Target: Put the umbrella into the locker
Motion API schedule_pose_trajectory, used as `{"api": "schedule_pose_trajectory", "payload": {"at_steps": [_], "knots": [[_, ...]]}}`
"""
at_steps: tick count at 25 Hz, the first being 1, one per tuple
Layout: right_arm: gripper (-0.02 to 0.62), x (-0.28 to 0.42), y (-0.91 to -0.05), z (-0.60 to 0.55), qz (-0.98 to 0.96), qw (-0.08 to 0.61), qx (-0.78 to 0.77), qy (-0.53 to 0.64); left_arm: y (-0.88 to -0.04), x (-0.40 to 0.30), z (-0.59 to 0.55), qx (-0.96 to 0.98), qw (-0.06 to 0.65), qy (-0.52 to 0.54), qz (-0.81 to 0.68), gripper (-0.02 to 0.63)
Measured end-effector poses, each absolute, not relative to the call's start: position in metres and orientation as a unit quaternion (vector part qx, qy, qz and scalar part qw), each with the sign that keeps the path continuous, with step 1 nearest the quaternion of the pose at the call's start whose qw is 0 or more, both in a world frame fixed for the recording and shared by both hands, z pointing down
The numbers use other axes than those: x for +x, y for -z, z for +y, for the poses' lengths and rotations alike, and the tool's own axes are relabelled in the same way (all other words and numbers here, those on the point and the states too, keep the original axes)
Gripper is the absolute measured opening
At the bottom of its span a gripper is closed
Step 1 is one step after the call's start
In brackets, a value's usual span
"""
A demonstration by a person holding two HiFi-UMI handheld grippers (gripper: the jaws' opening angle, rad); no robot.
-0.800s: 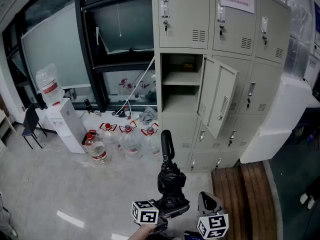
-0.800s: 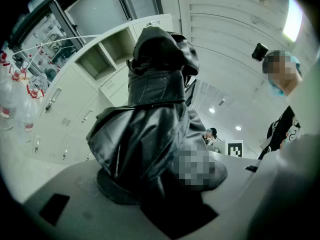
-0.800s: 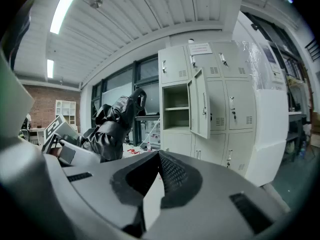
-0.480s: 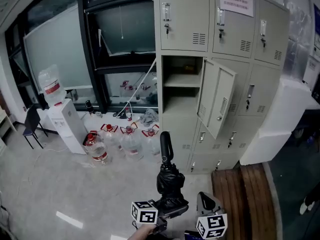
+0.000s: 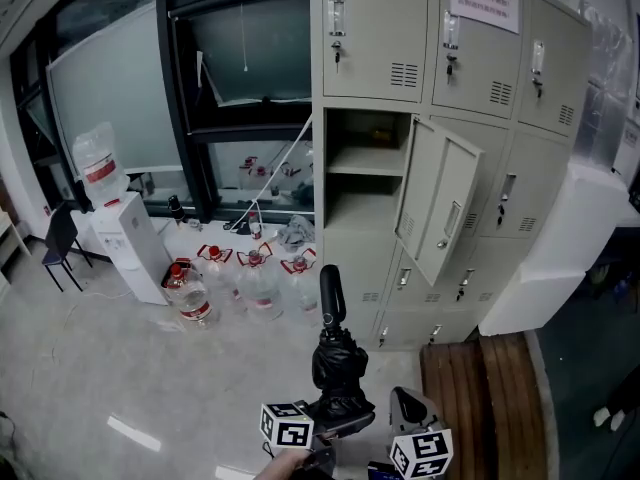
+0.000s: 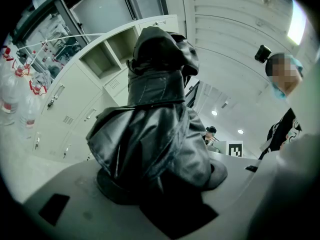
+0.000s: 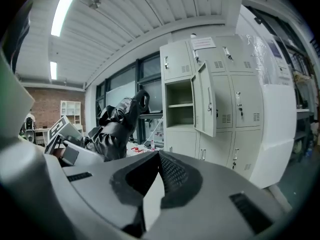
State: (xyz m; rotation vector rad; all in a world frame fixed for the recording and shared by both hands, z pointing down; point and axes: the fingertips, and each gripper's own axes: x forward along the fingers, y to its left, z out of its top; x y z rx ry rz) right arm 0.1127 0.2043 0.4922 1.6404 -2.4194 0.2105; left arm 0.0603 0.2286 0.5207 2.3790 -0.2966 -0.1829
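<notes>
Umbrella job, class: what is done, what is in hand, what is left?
Done: the locker door stands open, and the left gripper grips the folded umbrella. In hand: holding it upright, short of the locker. Left: placing it inside. The right gripper is shut, empty.
</notes>
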Motion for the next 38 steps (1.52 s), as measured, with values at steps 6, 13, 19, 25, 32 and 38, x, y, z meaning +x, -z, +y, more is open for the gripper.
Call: {"api": "schedule_pose_trajectory", "payload": {"at_steps": [6,13,19,25,32,38], "knots": [[0.002,0.117,-0.503,0.140,-0.819,0.110,0.558,-0.081,-0.528,0.064,0.167,0.919,0.371,0.078,-0.111,0.270],[0.002,0.118,-0.513,0.024,-0.806,0.117,0.572,-0.099,-0.538,0.061,0.052,0.921,0.372,0.054,-0.103,0.270],[0.002,0.109,-0.513,-0.067,-0.795,0.125,0.583,-0.108,-0.541,0.055,-0.037,0.922,0.376,0.044,-0.085,0.270],[0.002,0.110,-0.519,-0.123,-0.777,0.134,0.604,-0.116,-0.542,0.055,-0.094,0.921,0.384,0.044,-0.057,0.270],[0.002,0.105,-0.523,-0.148,-0.769,0.139,0.613,-0.118,-0.551,0.051,-0.114,0.911,0.408,0.035,-0.044,0.270],[0.002,0.106,-0.524,-0.157,-0.770,0.140,0.612,-0.117,-0.553,0.055,-0.125,0.909,0.413,0.032,-0.040,0.270]]}}
